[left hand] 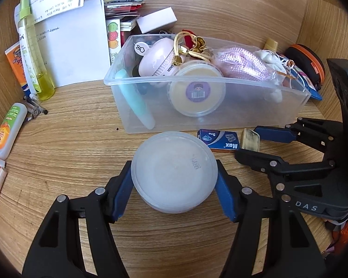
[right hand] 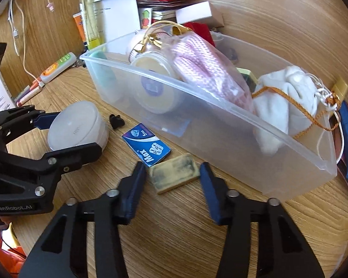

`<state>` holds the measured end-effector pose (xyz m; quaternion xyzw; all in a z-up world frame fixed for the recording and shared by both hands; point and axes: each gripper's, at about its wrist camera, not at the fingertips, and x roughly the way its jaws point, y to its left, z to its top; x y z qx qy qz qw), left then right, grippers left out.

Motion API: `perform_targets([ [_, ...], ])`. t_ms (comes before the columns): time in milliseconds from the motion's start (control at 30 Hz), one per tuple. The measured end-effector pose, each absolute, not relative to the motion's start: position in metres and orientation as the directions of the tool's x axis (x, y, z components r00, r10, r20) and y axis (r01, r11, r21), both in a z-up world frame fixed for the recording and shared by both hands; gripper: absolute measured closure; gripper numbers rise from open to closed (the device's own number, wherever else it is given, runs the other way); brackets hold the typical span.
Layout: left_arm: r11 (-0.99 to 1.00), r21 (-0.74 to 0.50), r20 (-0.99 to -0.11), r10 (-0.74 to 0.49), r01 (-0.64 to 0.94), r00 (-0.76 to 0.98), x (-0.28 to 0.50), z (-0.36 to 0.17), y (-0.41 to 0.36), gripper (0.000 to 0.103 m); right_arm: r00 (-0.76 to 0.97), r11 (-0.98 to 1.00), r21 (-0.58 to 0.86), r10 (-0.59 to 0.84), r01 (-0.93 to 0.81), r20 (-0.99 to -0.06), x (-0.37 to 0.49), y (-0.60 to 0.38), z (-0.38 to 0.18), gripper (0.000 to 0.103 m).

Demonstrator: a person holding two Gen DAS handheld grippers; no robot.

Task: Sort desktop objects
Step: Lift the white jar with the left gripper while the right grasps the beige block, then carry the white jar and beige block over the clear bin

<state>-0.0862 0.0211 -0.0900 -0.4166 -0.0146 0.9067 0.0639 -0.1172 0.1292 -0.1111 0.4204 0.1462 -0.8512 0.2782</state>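
White tub between left gripper fingers

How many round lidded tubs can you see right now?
2. One frosted white tub sits between the left gripper fingers on the desk; one cream tub lies inside the clear bin. Clutter may hide others.

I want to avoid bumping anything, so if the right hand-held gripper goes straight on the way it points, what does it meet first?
Most likely the dirty eraser, which lies between the right hand-held gripper's open fingers; past it stands the clear bin's wall. Depth is uncertain.
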Motion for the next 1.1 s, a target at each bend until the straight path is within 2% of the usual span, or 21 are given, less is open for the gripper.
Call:
perform_targets([
  [233, -0.989, -0.091, -0.74, 0.145, -0.116, -0.657, -0.077, -0.087, 0.019, 0.038, -0.52, -0.818, -0.044, -0.322, 0.573, -0.791, -0.109, 0.133, -0.109, 0.062],
  [500, -0.991, -0.095, -0.733, 0.132, -0.091, -0.668, -0.07, -0.082, 0.014, 0.038, -0.559, -0.834, -0.015, -0.357, 0.552, -0.748, -0.091, 0.152, -0.088, 0.061],
  [1100, -0.991, -0.086, -0.654, 0.137, -0.106, -0.744, -0.06, -0.036, 0.016, 0.038, -0.646, -0.845, -0.01, -0.401, 0.534, -0.65, -0.066, 0.175, -0.033, 0.061],
])
